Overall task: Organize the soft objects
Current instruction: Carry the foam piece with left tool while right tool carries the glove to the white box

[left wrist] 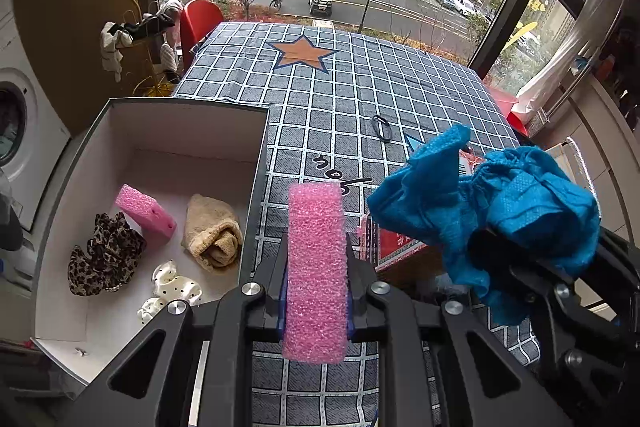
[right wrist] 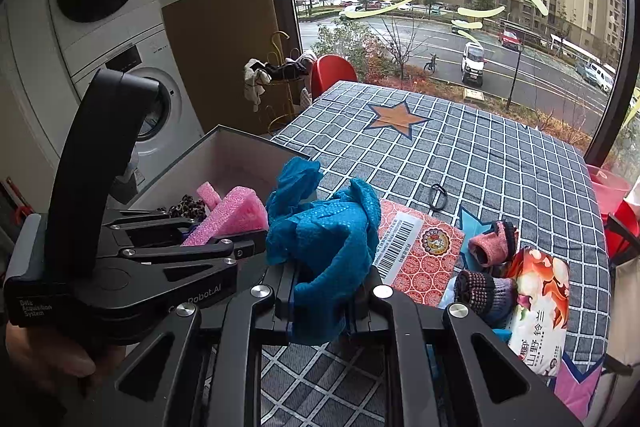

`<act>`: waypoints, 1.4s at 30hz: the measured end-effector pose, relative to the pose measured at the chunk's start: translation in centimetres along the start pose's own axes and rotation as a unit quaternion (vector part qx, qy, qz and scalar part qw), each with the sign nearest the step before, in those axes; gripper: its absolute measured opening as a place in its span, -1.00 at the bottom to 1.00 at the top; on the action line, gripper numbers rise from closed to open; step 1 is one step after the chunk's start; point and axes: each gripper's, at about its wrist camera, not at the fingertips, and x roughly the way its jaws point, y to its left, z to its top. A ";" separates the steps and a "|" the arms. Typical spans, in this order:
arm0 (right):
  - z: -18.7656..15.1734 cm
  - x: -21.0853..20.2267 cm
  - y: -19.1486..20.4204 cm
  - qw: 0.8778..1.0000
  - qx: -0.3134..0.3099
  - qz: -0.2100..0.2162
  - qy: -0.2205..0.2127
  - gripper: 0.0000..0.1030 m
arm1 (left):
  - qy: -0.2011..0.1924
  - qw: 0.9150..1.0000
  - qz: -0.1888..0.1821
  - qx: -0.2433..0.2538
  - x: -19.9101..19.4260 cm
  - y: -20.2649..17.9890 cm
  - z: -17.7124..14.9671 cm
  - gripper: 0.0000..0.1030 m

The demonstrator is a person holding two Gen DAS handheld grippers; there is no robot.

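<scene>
My left gripper (left wrist: 316, 247) is shut on a pink sponge (left wrist: 316, 271), held above the table just right of the white box (left wrist: 80, 163). The box holds another pink sponge (left wrist: 146, 213), a leopard scrunchie (left wrist: 106, 255), a beige towel (left wrist: 212, 231) and a white dotted bow (left wrist: 172, 287). My right gripper (right wrist: 324, 291) is shut on a crumpled blue cloth (right wrist: 324, 235), held beside the left gripper (right wrist: 224, 243). The blue cloth also shows in the left wrist view (left wrist: 500, 211). The box also shows in the right wrist view (right wrist: 224, 155).
On the checkered tablecloth (right wrist: 480, 163) lie a black hair tie (right wrist: 438, 197), a red patterned packet (right wrist: 420, 251), a pink sock (right wrist: 492, 243), a dark knitted sock (right wrist: 480, 291) and a tissue pack (right wrist: 540, 311). Washing machines (right wrist: 120, 67) stand at the left.
</scene>
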 end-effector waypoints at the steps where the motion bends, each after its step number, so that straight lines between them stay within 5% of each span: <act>1: -0.3 0.0 0.4 1.000 -0.003 0.001 0.000 -0.64 | -0.001 1.000 0.000 0.002 -0.2 0.1 -0.4 -0.58; 15: -3.2 2.3 4.7 0.998 0.003 0.054 0.015 -0.64 | -0.026 0.999 0.039 -0.015 -2.5 3.3 -4.3 -0.58; 24: -2.8 3.5 7.5 0.997 -0.017 0.072 0.018 -0.64 | -0.040 0.994 0.065 -0.079 -3.0 9.1 -5.7 -0.58; 29: -2.2 5.4 9.4 0.996 -0.032 0.085 0.019 -0.64 | -0.029 0.988 0.074 -0.133 -2.2 13.1 -6.1 -0.58; 42: -2.4 7.7 12.1 0.993 -0.048 0.101 0.037 -0.64 | -0.009 0.987 0.093 -0.132 -0.2 14.8 -7.2 -0.58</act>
